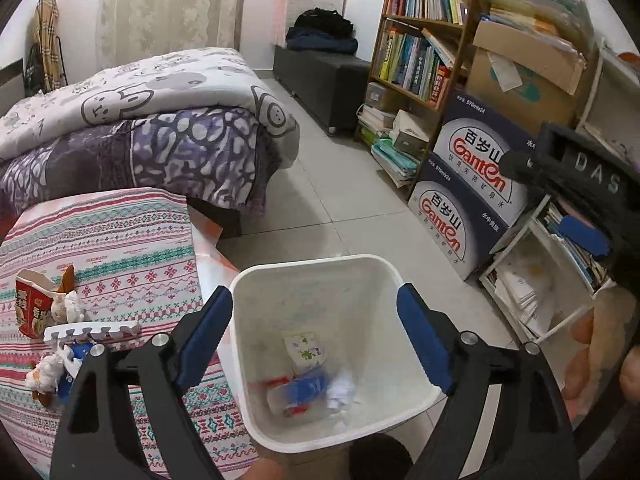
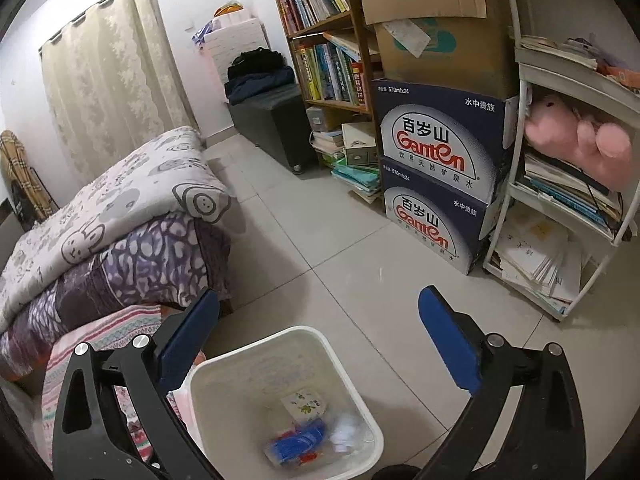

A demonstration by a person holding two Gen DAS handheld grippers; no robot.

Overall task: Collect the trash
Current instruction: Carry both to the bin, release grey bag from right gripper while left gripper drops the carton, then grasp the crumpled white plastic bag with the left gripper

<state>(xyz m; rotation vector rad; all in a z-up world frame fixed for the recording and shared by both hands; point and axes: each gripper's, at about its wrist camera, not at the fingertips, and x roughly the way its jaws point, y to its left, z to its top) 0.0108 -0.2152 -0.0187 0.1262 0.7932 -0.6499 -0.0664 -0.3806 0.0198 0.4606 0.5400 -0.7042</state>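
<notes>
— What writing can you read?

— "Ganten" and "570mlx24" on the two stacked boxes [image 2: 436, 184] by your bookshelf [image 1: 420, 36]; "DAS" on the black device at your right.

— And the bin [image 1: 280, 296]?

— White plastic, square with rounded corners, upright, mouth facing up, on the tiled floor beside the patterned cloth [image 1: 120, 264]. Inside lie a blue-and-red wrapper [image 2: 296, 446], crumpled white paper and a printed card. More trash [image 1: 44, 308], a torn red carton and wads, sits on the cloth.

— Your fingers?

— Left gripper [image 1: 320, 340] is spread wide over the bin, holding nothing; right gripper [image 2: 316, 344] likewise released.
</notes>
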